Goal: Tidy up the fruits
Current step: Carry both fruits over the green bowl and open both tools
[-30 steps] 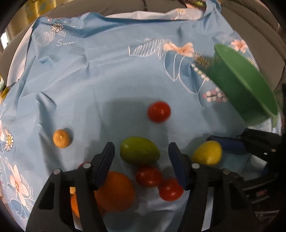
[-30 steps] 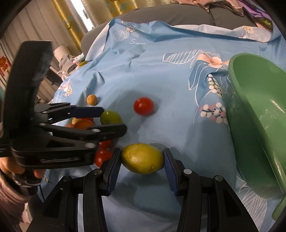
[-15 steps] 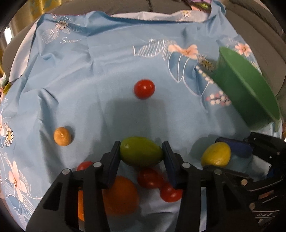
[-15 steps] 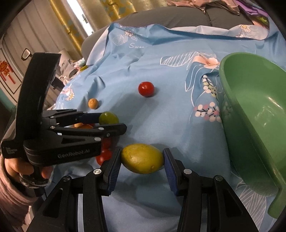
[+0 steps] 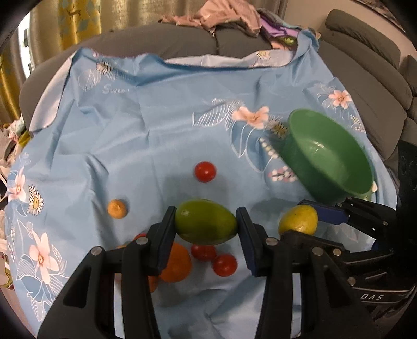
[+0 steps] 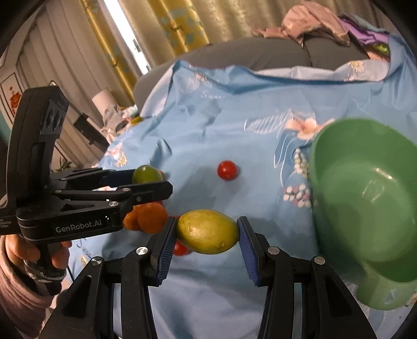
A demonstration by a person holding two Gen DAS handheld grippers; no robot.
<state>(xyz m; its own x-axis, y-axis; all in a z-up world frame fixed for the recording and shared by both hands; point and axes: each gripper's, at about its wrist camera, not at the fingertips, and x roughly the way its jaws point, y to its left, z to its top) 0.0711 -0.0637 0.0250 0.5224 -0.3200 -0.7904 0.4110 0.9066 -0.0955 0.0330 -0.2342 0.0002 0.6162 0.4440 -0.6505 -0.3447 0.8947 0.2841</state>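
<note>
Left wrist view: our left gripper (image 5: 206, 224) clamps the green mango (image 5: 205, 221). Our right gripper (image 6: 207, 232) grips the yellow mango (image 6: 207, 231), green bowl (image 6: 365, 198) just right.

A light-blue floral cloth (image 5: 161, 135) covers a grey sofa (image 5: 182, 44), whose backrest rises along the cloth's far edge. Crumpled pink and purple clothes (image 6: 325, 20) lie on the backrest. Yellow patterned curtains (image 6: 169, 28) hang behind, daylight showing through a bright gap (image 6: 122, 31).
</note>
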